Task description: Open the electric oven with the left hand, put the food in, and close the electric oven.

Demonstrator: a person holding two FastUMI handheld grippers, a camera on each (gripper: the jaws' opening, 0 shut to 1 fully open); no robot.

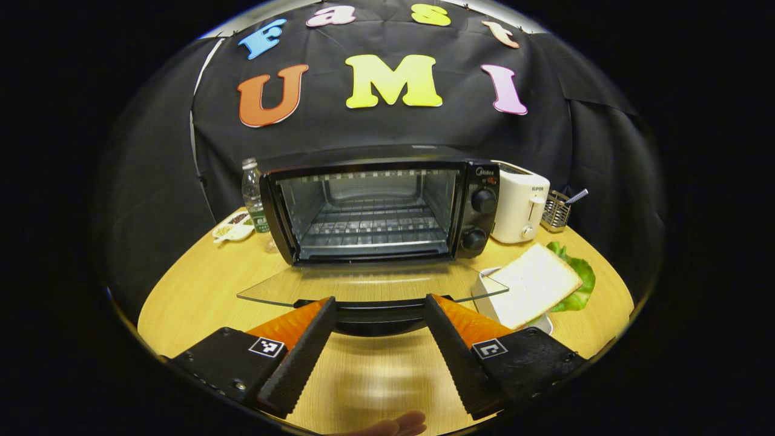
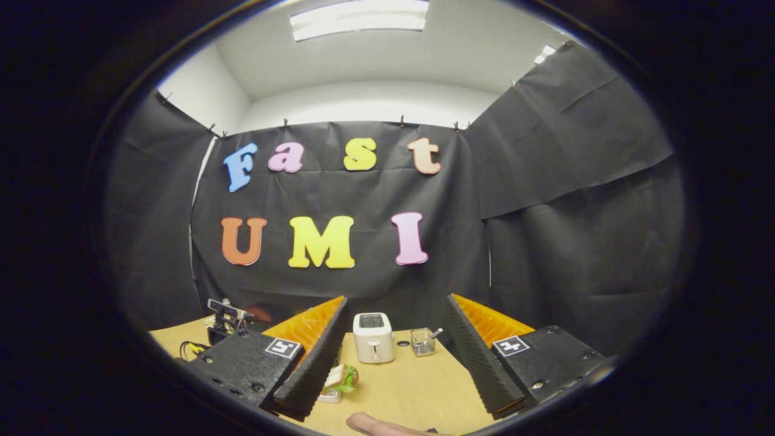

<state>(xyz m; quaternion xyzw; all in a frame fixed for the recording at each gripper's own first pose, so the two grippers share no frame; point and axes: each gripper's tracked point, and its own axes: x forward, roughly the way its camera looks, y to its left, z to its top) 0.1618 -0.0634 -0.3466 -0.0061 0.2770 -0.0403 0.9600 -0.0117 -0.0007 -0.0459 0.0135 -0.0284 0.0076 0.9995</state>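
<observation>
With the oven (image 1: pixel 387 212) door (image 1: pixel 369 284) lying flat and both hand-held grippers, left (image 1: pixel 378 339) and right (image 2: pixel 393 363), gaping empty, the sandwich (image 1: pixel 533 283) is sitting beside that glass, risking a knock during pickup.

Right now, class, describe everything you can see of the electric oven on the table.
The electric oven is a black box with a shiny metal cavity, standing on the wooden table. Its glass door lies folded down flat, its dark handle between the open left gripper fingers. A wire rack sits inside, with no food on it. Two round knobs line the right panel. A white toaster stands close on its right.
</observation>
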